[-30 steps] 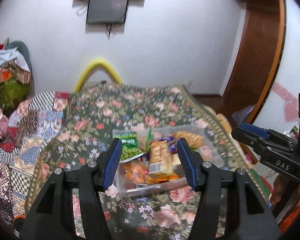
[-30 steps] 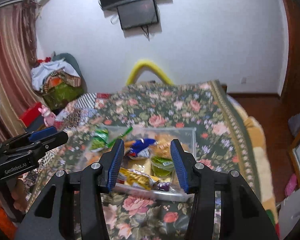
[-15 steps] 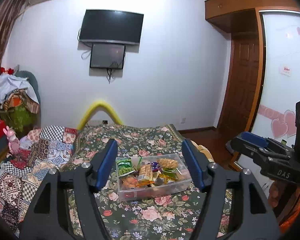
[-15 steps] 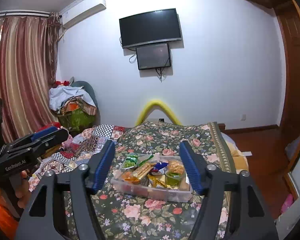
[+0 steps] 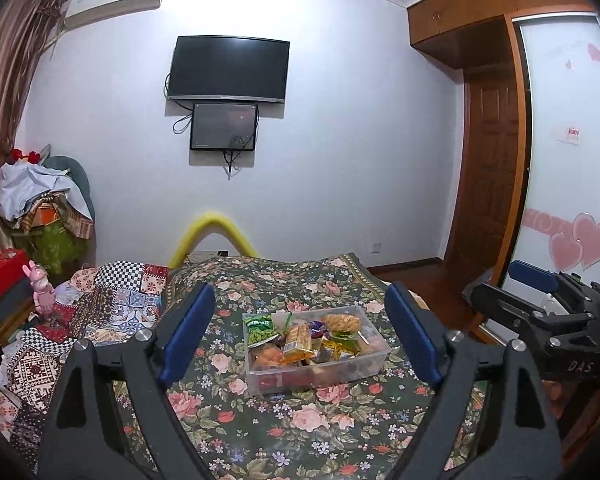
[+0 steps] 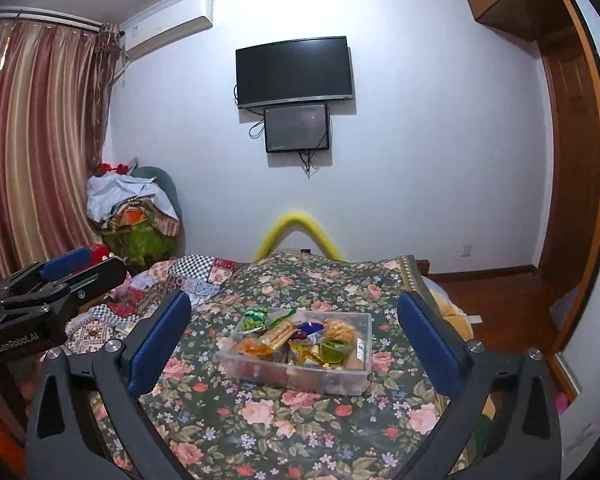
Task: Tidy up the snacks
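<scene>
Jaws gaping empty on both grippers, hovering apart from the light, stiff snack box at lower centre; I'd grab its rim.

— Any writing you can read?
— Two marks, both on the grippers. "DAS" stands in pale letters on the right gripper, seen at the right edge of the left wrist view.
— And the other?
— "GenRobot.AI" on the left gripper, at the left edge of the right wrist view. The snack packets' print is too small to read.
</scene>
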`<state>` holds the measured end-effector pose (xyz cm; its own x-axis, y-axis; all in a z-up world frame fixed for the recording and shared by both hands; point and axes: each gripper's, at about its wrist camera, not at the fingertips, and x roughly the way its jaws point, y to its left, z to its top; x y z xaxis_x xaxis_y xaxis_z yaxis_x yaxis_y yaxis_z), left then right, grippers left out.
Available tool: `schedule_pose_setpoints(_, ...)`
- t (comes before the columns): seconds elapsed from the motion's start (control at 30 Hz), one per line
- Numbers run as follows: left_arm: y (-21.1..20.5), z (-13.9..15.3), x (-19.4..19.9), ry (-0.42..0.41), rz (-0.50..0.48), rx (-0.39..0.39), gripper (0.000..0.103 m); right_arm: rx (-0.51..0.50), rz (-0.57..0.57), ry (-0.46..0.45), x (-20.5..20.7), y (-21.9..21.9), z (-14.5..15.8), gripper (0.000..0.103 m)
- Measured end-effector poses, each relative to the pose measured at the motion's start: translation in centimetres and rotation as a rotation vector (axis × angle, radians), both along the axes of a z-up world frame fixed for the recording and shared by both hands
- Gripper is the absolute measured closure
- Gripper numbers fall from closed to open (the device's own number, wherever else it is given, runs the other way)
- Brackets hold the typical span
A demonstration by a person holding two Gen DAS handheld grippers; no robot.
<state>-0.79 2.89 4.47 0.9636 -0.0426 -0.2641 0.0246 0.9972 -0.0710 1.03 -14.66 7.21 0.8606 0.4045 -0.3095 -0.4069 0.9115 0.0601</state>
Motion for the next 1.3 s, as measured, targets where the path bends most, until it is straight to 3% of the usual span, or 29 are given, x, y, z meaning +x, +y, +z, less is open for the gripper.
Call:
schedule_pose_setpoints(0.13, -0.2, -0.4, 0.0, 0.003, 0.003, 0.007, 0.007, 0.0, -0.003, 0.005, -0.8, -0.2, -0.4, 0.0)
schedule_pose_setpoints(0.6, -0.5, -1.3, 0.1, 0.013, 0.011, 0.026, 0.002, 0.007, -0.003, 0.022, -1.4, -0.6, -0.9, 0.0)
schedule_pose_setpoints(1.3, -0.8, -1.4, 0.2, 0.028, 0.002, 0.024, 0.0, 0.014, 0.0, 0.026, -1.7, -0.6, -0.9, 0.0)
